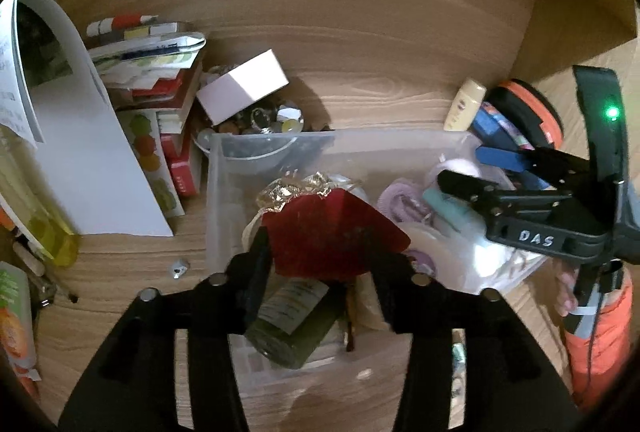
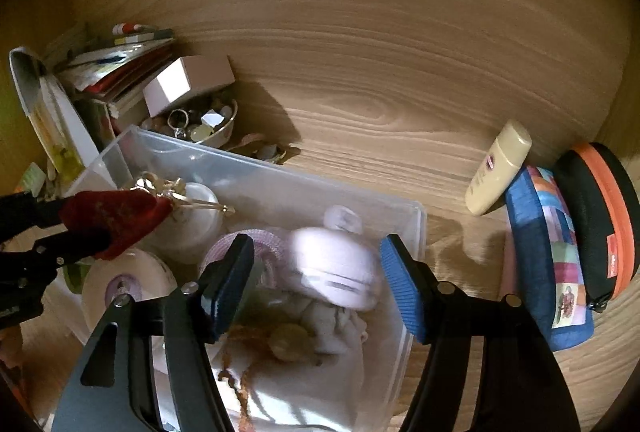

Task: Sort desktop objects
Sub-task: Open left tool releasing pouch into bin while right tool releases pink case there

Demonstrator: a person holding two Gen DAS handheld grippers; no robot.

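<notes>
A clear plastic bin (image 1: 224,200) sits on the wooden desk and holds several small things. My left gripper (image 1: 320,264) is shut on a red pouch with a gold tie (image 1: 336,232) and holds it over the bin, above a dark green jar (image 1: 292,320). It also shows in the right wrist view (image 2: 112,216). My right gripper (image 2: 316,272) is open over the bin's right half (image 2: 416,228). A pale lilac round case (image 2: 336,272), blurred, is between its fingers, untouched. It shows in the left wrist view (image 1: 460,168) too.
A bowl of trinkets (image 2: 200,128) with a white box (image 2: 188,80) on it and a stack of books (image 1: 160,80) stand behind the bin at left. A cream bottle (image 2: 500,168), a blue patchwork pouch (image 2: 548,256) and a black-orange case (image 2: 600,220) lie at right.
</notes>
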